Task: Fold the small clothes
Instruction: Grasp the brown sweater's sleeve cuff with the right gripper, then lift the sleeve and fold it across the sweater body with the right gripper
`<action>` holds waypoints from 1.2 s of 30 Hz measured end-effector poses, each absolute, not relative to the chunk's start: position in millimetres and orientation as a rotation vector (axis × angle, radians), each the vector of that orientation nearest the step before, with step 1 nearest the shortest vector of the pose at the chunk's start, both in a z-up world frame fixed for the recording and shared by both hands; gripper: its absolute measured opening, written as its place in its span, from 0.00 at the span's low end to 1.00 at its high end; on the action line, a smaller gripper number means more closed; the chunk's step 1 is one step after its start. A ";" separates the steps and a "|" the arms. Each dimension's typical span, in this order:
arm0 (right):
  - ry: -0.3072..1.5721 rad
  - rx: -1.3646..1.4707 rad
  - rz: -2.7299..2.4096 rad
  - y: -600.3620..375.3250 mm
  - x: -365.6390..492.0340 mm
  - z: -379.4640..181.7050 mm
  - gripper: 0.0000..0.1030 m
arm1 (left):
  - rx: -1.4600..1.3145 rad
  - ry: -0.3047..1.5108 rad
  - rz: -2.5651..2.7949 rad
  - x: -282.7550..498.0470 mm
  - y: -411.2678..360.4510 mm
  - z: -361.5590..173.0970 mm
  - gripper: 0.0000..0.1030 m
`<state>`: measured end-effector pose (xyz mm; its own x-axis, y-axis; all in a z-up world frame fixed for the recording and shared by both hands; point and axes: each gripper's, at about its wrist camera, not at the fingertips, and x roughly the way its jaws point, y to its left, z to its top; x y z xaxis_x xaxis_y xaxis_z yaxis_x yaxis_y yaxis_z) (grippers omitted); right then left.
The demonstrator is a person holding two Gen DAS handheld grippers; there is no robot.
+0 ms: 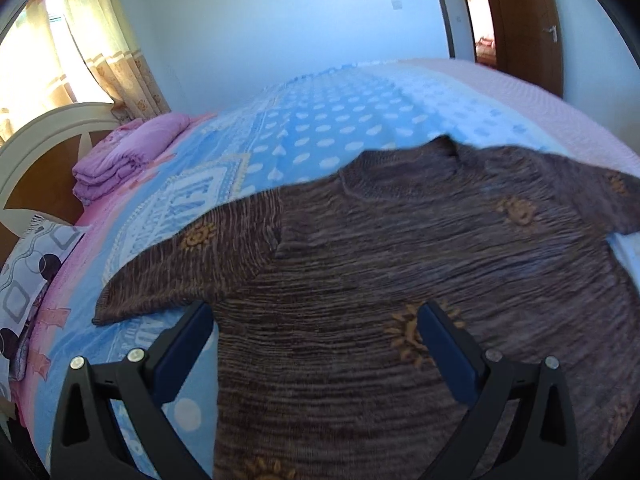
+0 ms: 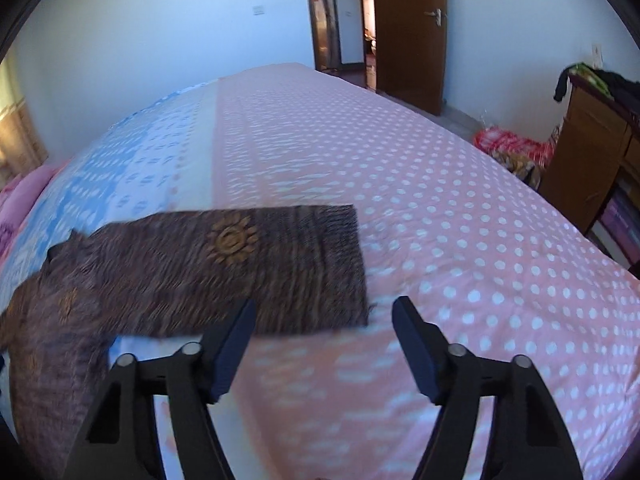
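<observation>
Both my grippers, left and right, spread, empty, over flat brown sweater. Fold not begun; next, pinch sleeve cuff.

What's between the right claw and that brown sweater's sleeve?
Nothing: only bare pink dotted bedspread lies between the right gripper and the sweater sleeve, in the right wrist view.

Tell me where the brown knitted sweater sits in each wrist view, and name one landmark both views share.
Left wrist view: the brown knitted sweater fills the centre and lower right, spread flat with both sleeves out, lying beneath the open left tongs.
Right wrist view: only one sleeve and part of the body show, at centre left, left of the open right tongs.
Shared landmark: the brown wooden door with a red ornament, at upper right in both.
</observation>
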<state>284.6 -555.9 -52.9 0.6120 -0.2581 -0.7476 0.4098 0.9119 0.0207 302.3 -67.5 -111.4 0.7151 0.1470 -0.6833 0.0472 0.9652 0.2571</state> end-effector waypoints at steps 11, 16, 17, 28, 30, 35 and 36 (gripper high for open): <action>0.875 0.260 -0.380 -600.8 345.9 -84.6 0.47 | 0.232 0.921 0.056 338.9 -61.0 -152.6 1.00; 0.883 0.246 -0.331 -595.9 357.5 -84.0 0.06 | 0.094 0.946 0.036 341.2 -48.0 -160.1 1.00; 0.880 0.239 -0.325 -591.9 357.2 -79.7 0.06 | 0.057 0.961 0.028 342.4 -43.9 -160.9 1.00; 0.748 0.233 -0.112 -509.8 357.7 28.4 0.05 | 0.032 0.998 0.014 340.7 -46.7 -159.9 1.00; 0.725 0.225 -0.071 -489.3 360.8 48.6 0.05 | 0.036 1.017 0.004 349.6 -41.6 -159.1 1.00; 0.711 0.205 0.014 -435.1 370.3 80.9 0.05 | 0.148 0.964 0.002 349.2 -41.7 -139.4 1.00; 0.710 0.196 0.029 -426.6 371.2 84.2 0.05 | 0.149 0.918 0.011 344.2 -39.3 -130.5 1.00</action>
